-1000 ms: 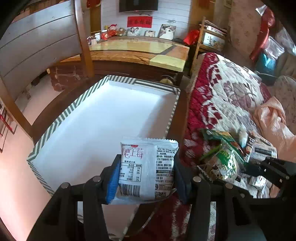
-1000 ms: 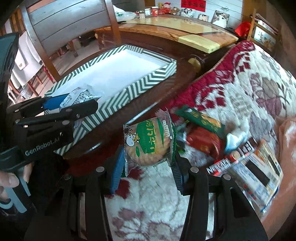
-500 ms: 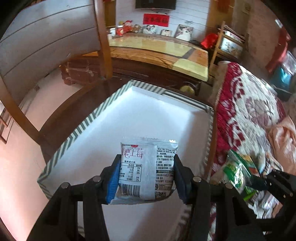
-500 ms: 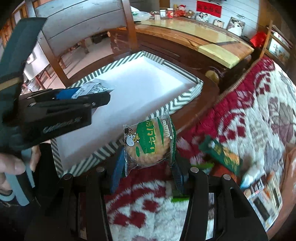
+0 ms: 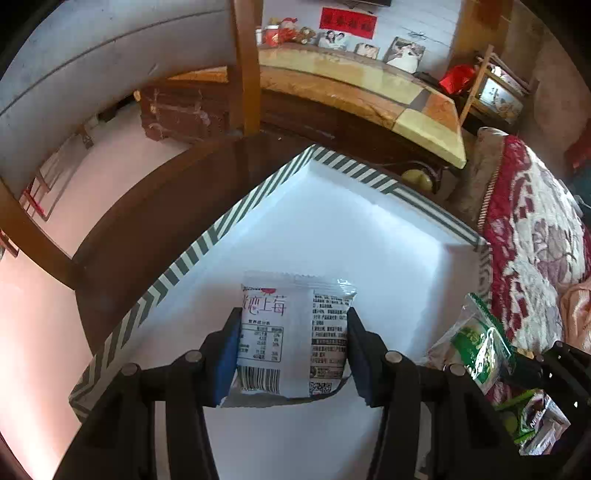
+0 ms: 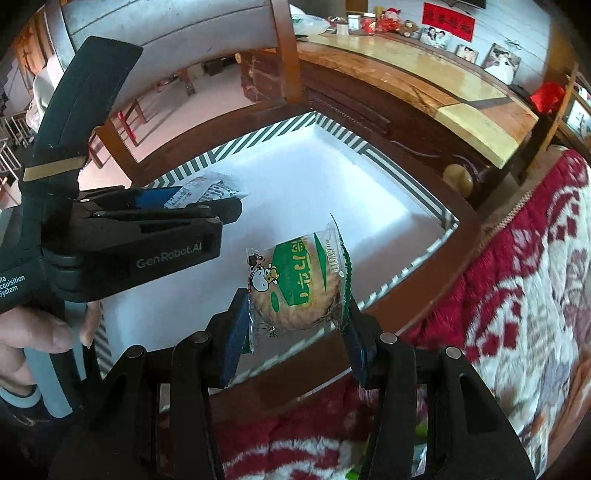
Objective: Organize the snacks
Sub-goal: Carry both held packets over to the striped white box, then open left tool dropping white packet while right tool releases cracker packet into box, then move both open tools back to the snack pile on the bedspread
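White packet (image 5: 291, 336) clamped in left gripper (image 5: 291, 350) over bare tray (image 5: 369, 229); green biscuit pack (image 6: 295, 284) gripped by right gripper (image 6: 291, 325) at near rim. Nothing deposited yet; more snacks (image 5: 532, 417) left on blanket (image 5: 532, 229).

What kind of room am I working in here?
Most likely a home living room. Framed family photos stand on a long wooden cabinet under a red wall banner, a wooden chair sits by the striped tray, and a red floral blanket covers the seat alongside.
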`<state>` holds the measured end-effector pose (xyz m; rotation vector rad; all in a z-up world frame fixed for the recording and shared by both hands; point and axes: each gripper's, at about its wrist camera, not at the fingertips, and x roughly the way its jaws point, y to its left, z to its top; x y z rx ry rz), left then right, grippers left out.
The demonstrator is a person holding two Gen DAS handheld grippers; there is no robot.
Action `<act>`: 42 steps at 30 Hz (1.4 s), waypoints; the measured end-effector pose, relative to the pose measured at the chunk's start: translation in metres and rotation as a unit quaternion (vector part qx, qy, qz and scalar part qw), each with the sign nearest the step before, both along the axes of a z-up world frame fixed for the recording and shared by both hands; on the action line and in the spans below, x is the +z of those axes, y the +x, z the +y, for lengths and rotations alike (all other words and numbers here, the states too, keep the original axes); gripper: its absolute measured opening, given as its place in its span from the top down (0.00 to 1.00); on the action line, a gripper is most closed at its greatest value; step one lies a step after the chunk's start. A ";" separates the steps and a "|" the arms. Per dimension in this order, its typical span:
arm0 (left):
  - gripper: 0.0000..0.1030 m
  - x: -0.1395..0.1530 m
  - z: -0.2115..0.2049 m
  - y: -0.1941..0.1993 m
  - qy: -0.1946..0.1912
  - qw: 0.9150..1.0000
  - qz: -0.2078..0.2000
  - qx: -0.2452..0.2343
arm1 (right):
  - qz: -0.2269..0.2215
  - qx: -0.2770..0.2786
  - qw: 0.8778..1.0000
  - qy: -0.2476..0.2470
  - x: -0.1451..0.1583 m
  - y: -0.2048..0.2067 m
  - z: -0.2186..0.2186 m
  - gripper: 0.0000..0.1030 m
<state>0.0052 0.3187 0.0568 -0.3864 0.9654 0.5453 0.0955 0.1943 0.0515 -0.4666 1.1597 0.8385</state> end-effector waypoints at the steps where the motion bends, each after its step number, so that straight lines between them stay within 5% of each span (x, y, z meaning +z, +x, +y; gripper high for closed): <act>1: 0.47 -0.002 0.002 0.001 -0.001 1.000 0.003 0.002 | 0.003 0.002 1.000 -0.003 -0.003 0.001 0.002 0.55; 11: 0.44 -0.019 0.005 0.001 0.002 0.999 0.038 0.012 | 0.033 0.027 0.999 -0.022 -0.030 0.006 0.022 0.54; 20: 0.17 -0.011 0.005 -0.007 0.002 1.000 0.019 0.015 | 0.014 0.026 0.999 -0.015 -0.020 -0.001 0.017 0.47; 30: 0.10 0.019 -0.042 -0.019 0.028 0.999 -0.023 -0.040 | 0.006 -0.048 0.996 0.078 0.026 -0.023 -0.044 0.47; 42: 0.07 0.033 -0.117 -0.030 0.027 0.992 -0.037 -0.120 | -0.019 -0.120 0.991 0.053 0.041 -0.056 -0.151 0.45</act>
